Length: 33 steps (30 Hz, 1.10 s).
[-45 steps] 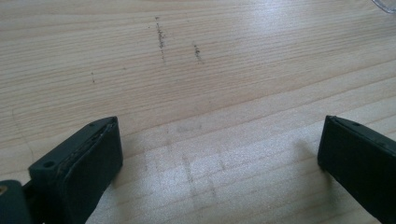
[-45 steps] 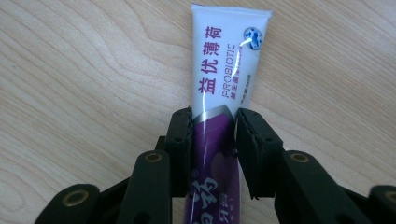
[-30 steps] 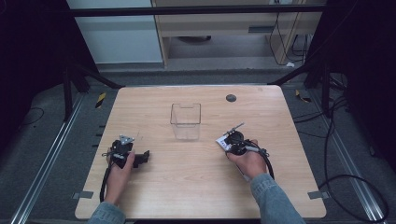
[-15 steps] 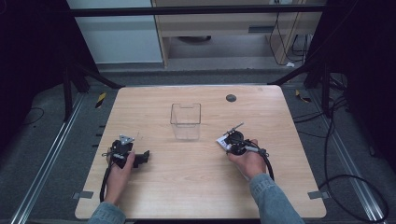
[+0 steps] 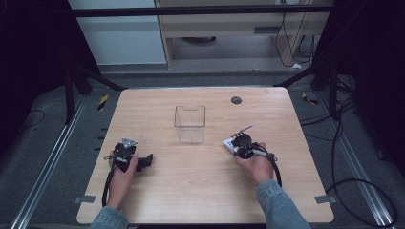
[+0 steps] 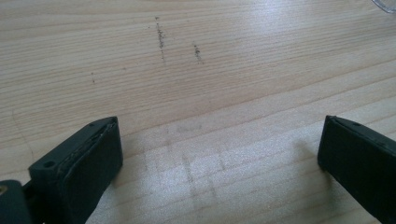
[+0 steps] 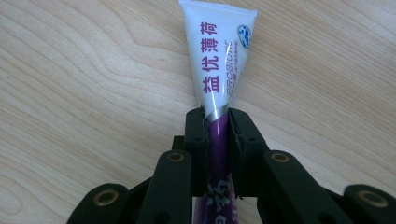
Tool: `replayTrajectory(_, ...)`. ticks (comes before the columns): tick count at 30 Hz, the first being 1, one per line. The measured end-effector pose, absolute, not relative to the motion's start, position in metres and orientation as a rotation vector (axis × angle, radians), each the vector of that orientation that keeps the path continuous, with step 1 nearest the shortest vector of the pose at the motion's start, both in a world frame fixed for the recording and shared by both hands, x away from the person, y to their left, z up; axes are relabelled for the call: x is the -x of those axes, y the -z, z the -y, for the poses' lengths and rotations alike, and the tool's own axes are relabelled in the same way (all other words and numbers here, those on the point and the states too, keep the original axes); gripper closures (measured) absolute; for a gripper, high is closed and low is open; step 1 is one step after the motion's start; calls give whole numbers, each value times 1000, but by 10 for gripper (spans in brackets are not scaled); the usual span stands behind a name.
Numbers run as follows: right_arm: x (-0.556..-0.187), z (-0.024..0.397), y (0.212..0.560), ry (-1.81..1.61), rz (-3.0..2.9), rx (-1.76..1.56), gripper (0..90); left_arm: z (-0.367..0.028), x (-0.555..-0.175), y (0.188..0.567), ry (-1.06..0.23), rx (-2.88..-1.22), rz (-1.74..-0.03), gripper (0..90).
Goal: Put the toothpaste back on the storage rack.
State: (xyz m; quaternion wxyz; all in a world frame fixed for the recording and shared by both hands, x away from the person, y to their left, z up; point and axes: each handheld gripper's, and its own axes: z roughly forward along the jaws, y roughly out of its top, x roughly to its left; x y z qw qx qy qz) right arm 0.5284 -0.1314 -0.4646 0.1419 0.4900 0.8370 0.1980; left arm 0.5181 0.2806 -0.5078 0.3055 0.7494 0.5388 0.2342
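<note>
Your table (image 5: 200, 191) is pale wood with a smooth, slightly shiny top and a few dark scuffs. The toothpaste tube (image 7: 217, 70) looks like glossy white and purple plastic. The box (image 5: 189, 123) is clear, see-through plastic, and your gripper pads (image 6: 88, 158) are matt black.

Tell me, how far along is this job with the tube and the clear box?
The pick-up looks done: the right gripper has just been closing and its jaws now pinch the toothpaste tube, low over the table. The left gripper rests open, with nothing between its jaws. What seems left is carrying the tube to the clear box, which looks empty, probably to drop it in.
</note>
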Motion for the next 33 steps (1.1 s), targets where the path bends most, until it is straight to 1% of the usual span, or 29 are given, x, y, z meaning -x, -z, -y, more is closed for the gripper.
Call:
replayTrajectory(9,-528,142,455,-628,-2372,-1435,794,-281,-518,508,-620,-1983,-1426,0)
replayTrajectory(33,-536,150,424,-776,-2260,-1425,794,-281,-518,508,-620,-1983,-1427,0)
